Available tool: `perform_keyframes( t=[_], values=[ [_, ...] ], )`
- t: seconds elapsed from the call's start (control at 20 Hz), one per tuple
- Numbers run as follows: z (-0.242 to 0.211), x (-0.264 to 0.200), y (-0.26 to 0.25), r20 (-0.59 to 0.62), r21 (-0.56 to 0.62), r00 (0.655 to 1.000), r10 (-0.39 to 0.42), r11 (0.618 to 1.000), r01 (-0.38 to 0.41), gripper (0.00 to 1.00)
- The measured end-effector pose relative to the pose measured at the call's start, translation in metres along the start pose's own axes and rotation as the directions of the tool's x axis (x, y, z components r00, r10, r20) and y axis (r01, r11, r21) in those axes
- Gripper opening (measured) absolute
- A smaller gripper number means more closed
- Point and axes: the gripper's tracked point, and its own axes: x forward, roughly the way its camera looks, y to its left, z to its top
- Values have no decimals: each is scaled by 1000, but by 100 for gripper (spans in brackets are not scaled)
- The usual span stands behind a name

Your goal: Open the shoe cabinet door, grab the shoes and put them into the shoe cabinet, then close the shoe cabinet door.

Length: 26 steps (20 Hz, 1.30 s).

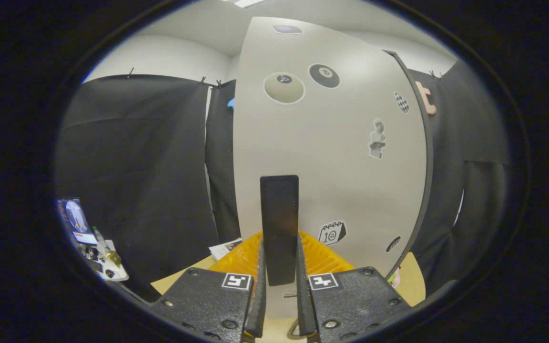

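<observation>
Now the gripper is clamping the handle
Both fingers are pressing its sides, with the door standing just beyond, stickers dotting it

A staged recording booth: black cloth walls clipped up beneath a plain white ceiling.

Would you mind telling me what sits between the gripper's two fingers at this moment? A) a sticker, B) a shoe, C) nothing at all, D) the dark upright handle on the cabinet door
D: the dark upright handle on the pale cabinet door stands between the gripper fingers, which close in against both of its sides.
</observation>
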Motion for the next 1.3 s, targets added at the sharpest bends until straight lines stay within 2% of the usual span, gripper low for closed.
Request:
perform_keyframes(
  t=[0.2, 0.35, 0.65, 1.05, 1.3],
  values=[
    [-1, -17, -9, 4, 12, 1000, 25, 1000, -26, 29],
    [0, -27, -19, 25, 72, 999, 29, 997, -31, 27],
    [-4, -59, -33, 40, 52, 999, -5, 999, 3, 26],
    [-17, -106, -94, 9, -22, 980, -198, 980, 198, 24],
    [-25, -134, -148, 3, -28, 950, -311, 950, 311, 16]
  ],
)
